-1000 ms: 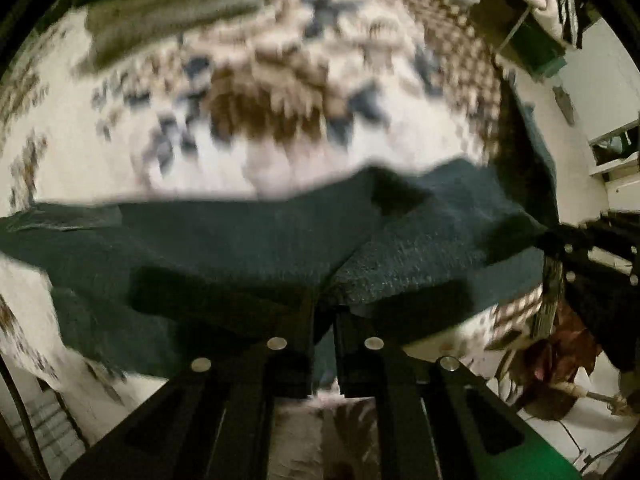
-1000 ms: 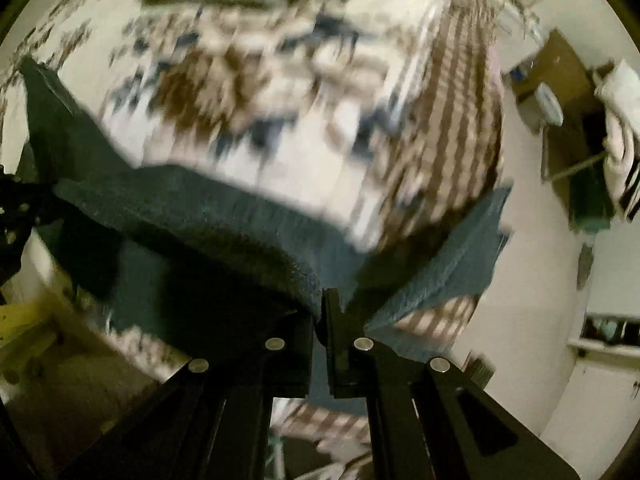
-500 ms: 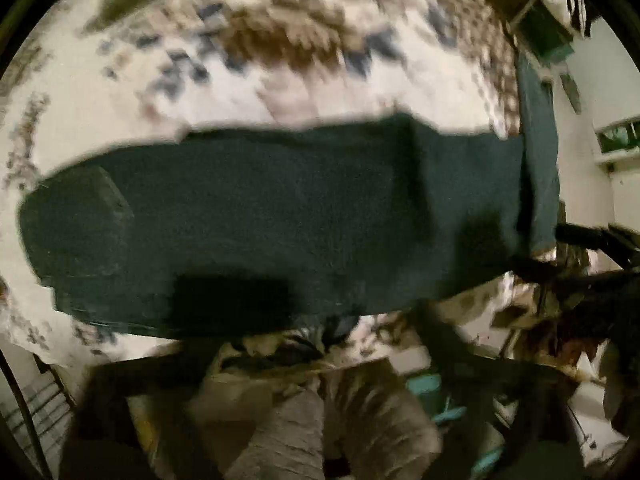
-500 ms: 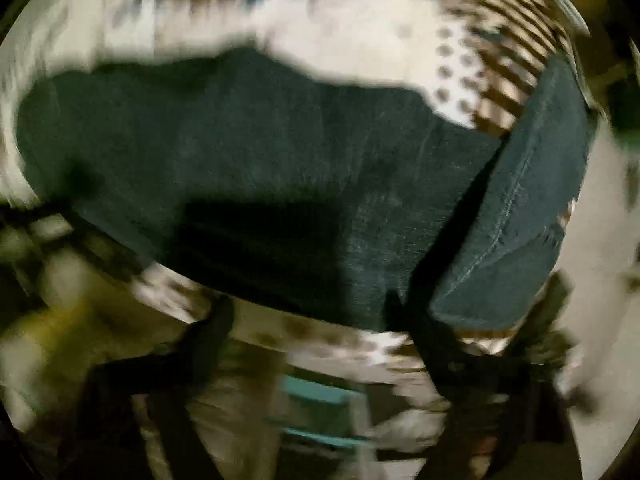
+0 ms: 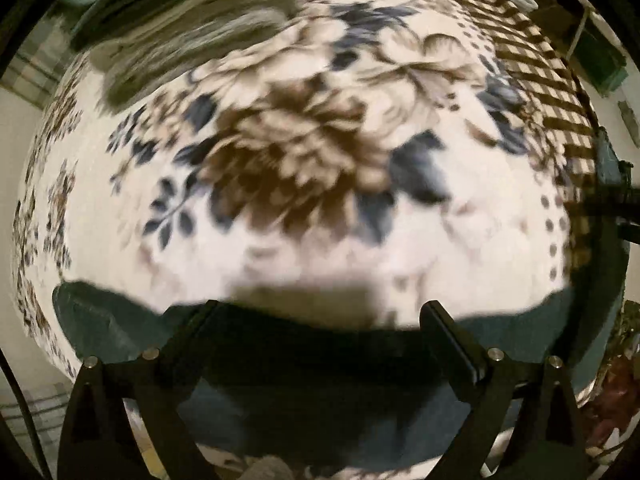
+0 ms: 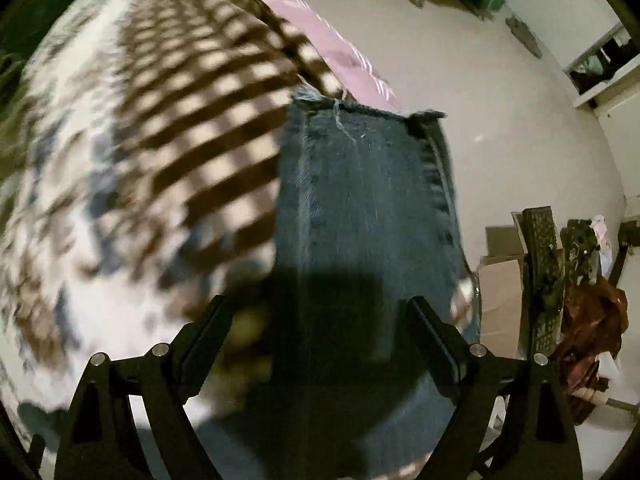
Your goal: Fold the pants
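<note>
Dark blue denim pants [image 5: 320, 396] lie flat along the near edge of a bed covered by a floral blanket [image 5: 304, 152]. My left gripper [image 5: 320, 316] is open and empty, its fingers spread just above the pants. In the right wrist view the pants' leg end [image 6: 368, 200] with its frayed hem hangs over the bed's side. My right gripper [image 6: 316, 316] is open and empty above that leg. Both views are motion-blurred.
Folded olive and green clothes [image 5: 172, 40] lie at the bed's far left. A pink sheet [image 6: 316, 28] shows under the checked blanket border. Beside the bed is white floor [image 6: 500, 120] with a cardboard box [image 6: 504, 292], a dark upright object and brown clutter [image 6: 596, 320].
Both grippers were shut on the pants a second ago. They let go, opened wide, and the pants now lie flat on the bed; both cameras have swung upward.
</note>
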Demonstrator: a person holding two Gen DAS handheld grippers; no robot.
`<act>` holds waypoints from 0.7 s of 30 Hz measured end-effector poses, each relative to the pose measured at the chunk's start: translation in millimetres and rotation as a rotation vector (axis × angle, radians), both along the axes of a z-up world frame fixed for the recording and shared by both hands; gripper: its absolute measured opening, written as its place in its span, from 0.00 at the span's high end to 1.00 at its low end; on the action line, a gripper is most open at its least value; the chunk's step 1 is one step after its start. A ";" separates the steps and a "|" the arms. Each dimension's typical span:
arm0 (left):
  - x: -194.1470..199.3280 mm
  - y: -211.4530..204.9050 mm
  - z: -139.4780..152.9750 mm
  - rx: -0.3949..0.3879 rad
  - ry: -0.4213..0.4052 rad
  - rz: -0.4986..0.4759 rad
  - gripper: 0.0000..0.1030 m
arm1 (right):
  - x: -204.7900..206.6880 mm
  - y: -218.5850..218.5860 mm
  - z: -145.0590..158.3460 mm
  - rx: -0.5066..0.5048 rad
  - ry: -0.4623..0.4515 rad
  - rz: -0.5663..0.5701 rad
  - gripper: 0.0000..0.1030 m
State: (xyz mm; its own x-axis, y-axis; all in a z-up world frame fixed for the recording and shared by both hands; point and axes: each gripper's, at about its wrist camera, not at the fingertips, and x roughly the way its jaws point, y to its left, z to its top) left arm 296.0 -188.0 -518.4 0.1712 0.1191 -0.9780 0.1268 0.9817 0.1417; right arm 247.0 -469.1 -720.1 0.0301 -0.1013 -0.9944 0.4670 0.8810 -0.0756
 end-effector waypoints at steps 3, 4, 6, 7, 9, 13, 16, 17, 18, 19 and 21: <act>3.6 -15.4 4.2 -0.016 -0.006 -0.021 0.04 | -13.4 -21.8 16.4 0.014 -0.057 -0.045 0.90; 3.1 -19.9 6.1 -0.022 -0.007 -0.029 0.04 | -24.4 -33.8 27.1 0.025 -0.081 -0.097 0.92; -1.3 -29.3 8.6 -0.036 -0.002 -0.047 0.04 | -63.6 -66.7 59.3 0.015 -0.147 -0.227 0.92; -4.6 -33.7 8.9 -0.045 0.008 -0.056 0.04 | -79.4 -80.0 68.0 0.013 -0.158 -0.279 0.92; -9.1 -43.9 6.7 -0.054 0.025 -0.065 0.04 | -123.8 -114.3 77.1 0.018 -0.138 -0.416 0.92; -24.5 -58.2 -2.2 -0.071 0.077 -0.080 0.04 | -192.8 -165.5 42.2 0.217 -0.019 -0.653 0.69; -34.2 -55.1 -0.2 -0.092 0.091 -0.082 0.04 | -211.0 -167.6 54.1 0.258 -0.064 -0.705 0.33; -38.1 -51.8 2.0 -0.100 0.092 -0.078 0.04 | -214.8 -164.0 62.6 0.272 -0.094 -0.698 0.31; -41.1 -44.2 4.5 -0.110 0.092 -0.068 0.04 | -213.3 -157.6 73.6 0.285 -0.113 -0.685 0.31; -44.6 -32.3 7.1 -0.122 0.095 -0.048 0.04 | -215.5 -146.6 82.6 0.292 -0.113 -0.675 0.31; -50.7 -2.6 10.5 -0.143 0.106 0.007 0.04 | -207.7 -116.6 98.6 0.331 -0.123 -0.627 0.31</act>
State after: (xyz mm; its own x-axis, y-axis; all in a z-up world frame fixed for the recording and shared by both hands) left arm 245.3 -190.6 -507.8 0.0661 -0.0219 -0.9976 0.1265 0.9919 -0.0134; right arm 39.2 -585.6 -621.5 0.1788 0.1700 -0.9691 0.8807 0.4115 0.2347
